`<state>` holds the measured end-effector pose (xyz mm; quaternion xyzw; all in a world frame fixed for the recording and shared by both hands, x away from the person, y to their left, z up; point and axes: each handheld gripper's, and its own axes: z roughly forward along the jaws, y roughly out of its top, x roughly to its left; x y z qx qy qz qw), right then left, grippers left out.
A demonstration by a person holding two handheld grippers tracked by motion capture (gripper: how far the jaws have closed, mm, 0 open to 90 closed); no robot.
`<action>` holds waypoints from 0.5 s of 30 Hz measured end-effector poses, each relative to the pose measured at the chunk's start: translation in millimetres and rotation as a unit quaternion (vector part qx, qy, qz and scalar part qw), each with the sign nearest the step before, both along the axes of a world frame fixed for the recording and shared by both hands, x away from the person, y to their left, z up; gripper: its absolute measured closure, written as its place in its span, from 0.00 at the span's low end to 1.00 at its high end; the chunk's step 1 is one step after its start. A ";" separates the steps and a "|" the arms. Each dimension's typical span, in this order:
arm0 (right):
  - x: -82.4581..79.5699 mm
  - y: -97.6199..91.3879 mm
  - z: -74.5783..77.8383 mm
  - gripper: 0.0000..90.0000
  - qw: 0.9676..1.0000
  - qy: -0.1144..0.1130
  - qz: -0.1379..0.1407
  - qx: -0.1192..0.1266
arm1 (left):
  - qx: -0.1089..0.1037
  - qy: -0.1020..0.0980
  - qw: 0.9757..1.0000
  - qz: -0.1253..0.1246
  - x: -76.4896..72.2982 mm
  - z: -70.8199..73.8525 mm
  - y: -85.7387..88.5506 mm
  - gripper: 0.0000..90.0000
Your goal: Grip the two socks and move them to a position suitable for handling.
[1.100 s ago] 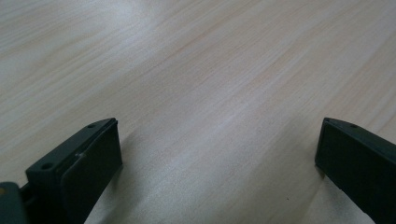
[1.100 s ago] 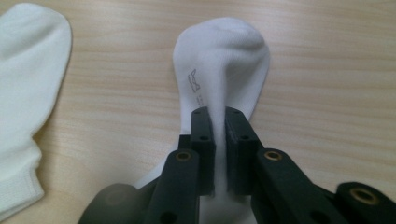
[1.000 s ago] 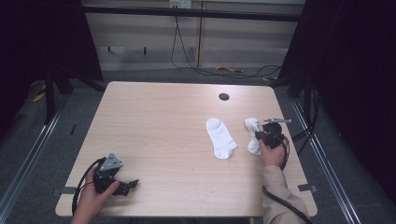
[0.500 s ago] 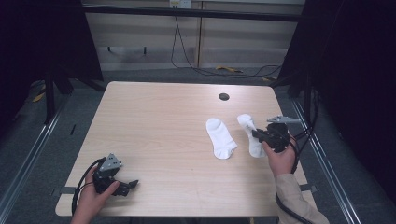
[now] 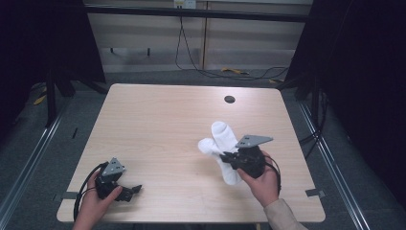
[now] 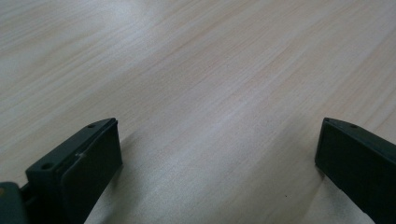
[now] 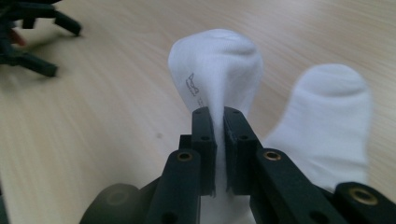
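While pinched by the right tool (image 7: 219, 140), one sock (image 7: 217, 70) crosses another (image 7: 327, 121).

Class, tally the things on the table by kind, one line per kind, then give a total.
White socks: 2 (held sock, lying sock)
Hand-held grippers: 2 (left hand-held gripper, right hand-held gripper)
Total: 4

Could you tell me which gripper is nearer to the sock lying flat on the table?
The right. The right gripper, clamping the other sock, hovers right over the flat sock; the left gripper rests open near the table's front-left corner, well apart.
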<state>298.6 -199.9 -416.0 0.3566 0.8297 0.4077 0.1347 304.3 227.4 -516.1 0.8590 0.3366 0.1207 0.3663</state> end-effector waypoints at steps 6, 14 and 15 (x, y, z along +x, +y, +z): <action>-8.5 45.8 -17.3 0.73 0.998 0.013 0.062 -0.001 | 0.000 -0.001 1.000 0.000 0.1 0.0 0.0 0.00; 3.6 40.4 -37.3 0.49 0.999 0.015 -0.005 -0.041 | 0.000 0.001 1.000 -0.001 -0.5 0.0 0.1 0.00; 7.6 35.4 -37.3 0.47 0.998 0.012 -0.023 -0.051 | 0.000 0.001 1.000 0.000 -0.5 0.1 0.1 0.00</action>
